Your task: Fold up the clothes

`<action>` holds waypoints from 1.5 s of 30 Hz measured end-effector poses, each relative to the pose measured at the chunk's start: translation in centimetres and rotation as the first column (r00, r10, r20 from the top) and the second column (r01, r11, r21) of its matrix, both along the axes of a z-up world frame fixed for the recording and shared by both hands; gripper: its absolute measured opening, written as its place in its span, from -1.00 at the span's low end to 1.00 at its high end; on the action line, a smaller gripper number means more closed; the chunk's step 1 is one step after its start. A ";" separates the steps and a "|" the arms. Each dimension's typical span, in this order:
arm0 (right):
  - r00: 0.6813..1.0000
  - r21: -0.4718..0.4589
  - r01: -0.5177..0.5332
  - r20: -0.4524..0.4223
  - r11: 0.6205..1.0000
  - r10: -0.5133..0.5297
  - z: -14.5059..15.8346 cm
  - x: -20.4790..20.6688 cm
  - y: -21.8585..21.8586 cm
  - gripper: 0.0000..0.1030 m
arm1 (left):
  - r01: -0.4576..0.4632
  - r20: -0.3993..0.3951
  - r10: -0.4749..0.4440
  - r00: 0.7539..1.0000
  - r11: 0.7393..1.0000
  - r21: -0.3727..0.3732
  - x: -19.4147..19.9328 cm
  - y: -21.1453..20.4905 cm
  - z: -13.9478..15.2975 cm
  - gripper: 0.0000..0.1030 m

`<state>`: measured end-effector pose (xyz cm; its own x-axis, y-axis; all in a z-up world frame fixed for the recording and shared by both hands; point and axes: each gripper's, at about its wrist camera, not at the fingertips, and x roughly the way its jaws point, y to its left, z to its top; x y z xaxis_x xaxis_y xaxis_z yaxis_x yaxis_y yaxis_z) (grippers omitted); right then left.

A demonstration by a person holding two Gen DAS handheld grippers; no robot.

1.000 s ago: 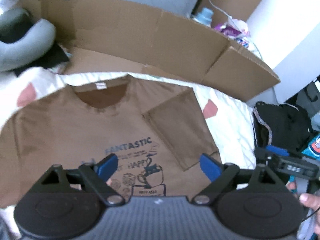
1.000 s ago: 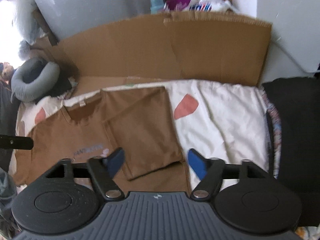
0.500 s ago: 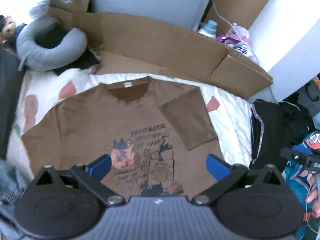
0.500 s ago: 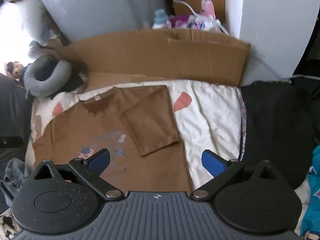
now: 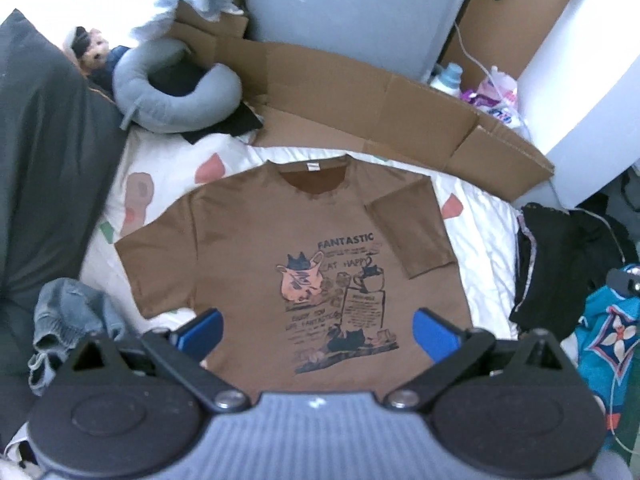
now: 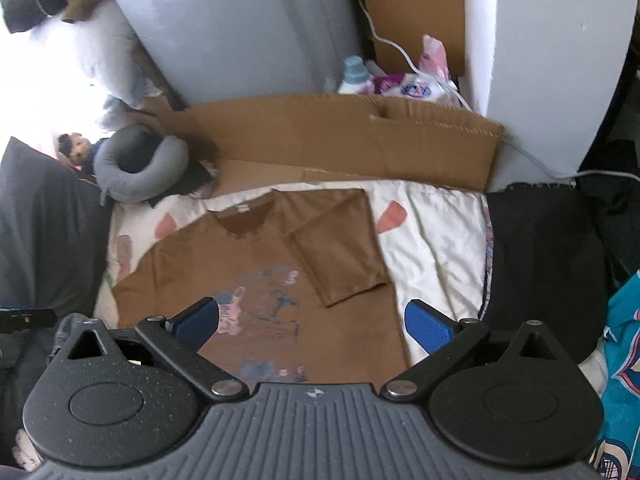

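The brown T-shirt (image 5: pixel 256 248) is lying flat, print up, on the white bedsheet (image 5: pixel 484 232) with one sleeve (image 5: pixel 408 232) folded inward, while the left gripper (image 5: pixel 318 330) and right gripper (image 6: pixel 312 320) are hovering above it pointing steeply downward, their jaws, having just been opening, standing wide and gripping nothing.

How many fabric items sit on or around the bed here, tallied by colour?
Brown: 1, the T-shirt
Grey: 1, the neck pillow
Black: 1, the garment pile
Blue denim: 1, the crumpled jeans
Teal: 1, the patterned cloth
Total: 5
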<state>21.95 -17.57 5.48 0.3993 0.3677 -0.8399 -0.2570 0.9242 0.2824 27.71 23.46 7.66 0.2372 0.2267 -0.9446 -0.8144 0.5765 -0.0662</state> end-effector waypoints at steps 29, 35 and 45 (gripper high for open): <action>0.994 -0.033 -0.096 -0.060 0.995 0.094 1.8 -9.2 7.8 0.98 | -0.098 0.037 0.096 0.995 0.991 0.089 -16.9 3.0 6.1 0.98; 0.995 -0.046 -0.094 -0.048 0.995 0.092 0.6 -10.4 9.2 0.98 | -0.163 0.080 0.154 0.985 0.980 0.116 -19.5 3.8 5.5 0.98; 0.997 -0.072 -0.065 -0.052 0.995 0.061 -2.8 -10.7 12.0 0.98 | -0.153 0.117 0.142 0.983 0.984 0.089 -21.9 5.9 1.7 0.98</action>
